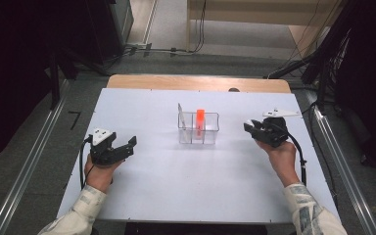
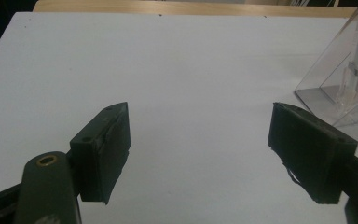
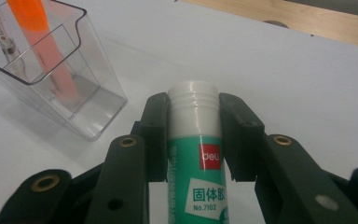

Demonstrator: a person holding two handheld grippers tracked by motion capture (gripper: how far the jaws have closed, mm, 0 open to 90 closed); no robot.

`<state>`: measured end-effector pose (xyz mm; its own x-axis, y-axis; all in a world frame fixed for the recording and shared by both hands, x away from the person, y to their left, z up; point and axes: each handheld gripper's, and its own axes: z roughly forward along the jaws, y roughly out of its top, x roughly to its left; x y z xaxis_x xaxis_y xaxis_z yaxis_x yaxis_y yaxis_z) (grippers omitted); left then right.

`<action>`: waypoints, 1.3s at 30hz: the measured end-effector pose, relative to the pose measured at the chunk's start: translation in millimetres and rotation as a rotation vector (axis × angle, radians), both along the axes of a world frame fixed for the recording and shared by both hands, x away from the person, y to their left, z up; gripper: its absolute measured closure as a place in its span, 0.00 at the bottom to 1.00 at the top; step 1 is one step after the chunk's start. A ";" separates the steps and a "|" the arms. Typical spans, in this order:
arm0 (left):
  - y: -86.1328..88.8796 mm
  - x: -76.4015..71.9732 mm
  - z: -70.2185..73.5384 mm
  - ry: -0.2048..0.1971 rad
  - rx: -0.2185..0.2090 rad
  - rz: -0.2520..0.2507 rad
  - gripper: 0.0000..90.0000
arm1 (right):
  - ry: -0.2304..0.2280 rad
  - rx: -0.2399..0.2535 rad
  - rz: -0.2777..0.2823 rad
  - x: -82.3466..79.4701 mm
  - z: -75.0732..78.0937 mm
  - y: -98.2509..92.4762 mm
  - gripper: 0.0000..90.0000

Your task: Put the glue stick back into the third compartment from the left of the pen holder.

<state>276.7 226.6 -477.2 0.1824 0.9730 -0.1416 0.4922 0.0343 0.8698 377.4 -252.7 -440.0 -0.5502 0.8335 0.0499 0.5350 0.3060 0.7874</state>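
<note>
Gripping a glue stick [image 3: 194, 154] between its jaws, the right gripper [image 1: 252, 128] hovers near the desk's [image 1: 176, 186] right edge. Left gripper [image 1: 127, 146], jaws wide and empty, near the left edge. A clear organizer [image 1: 199, 131] holding an orange marker [image 1: 199, 120] stands mid-desk.

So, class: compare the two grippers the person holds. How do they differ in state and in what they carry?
The left gripper is open, its fingers spread wide with bare white table between them; the right gripper is shut on a glue stick. The left one sits farther from the clear organiser; the right one sits nearer it. Both are black, hand-held and trail a cable.
</note>
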 end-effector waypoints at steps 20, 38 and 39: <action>0.2 0.1 0.0 0.000 -0.002 -0.001 0.24 | -0.019 0.018 0.028 2.8 6.2 20.5 0.70; 0.4 0.4 -0.2 -0.001 -0.008 0.000 0.24 | -0.026 0.029 0.059 7.9 10.4 45.5 0.70; 0.6 0.4 -0.2 -0.001 -0.008 0.000 0.24 | -0.026 0.031 0.058 8.0 10.8 46.8 0.70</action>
<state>277.1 227.2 -477.4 0.1823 0.9719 -0.1488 0.4916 0.0409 0.8698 385.4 -205.9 -429.1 -0.5993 0.7982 0.0602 0.4960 0.3113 0.8106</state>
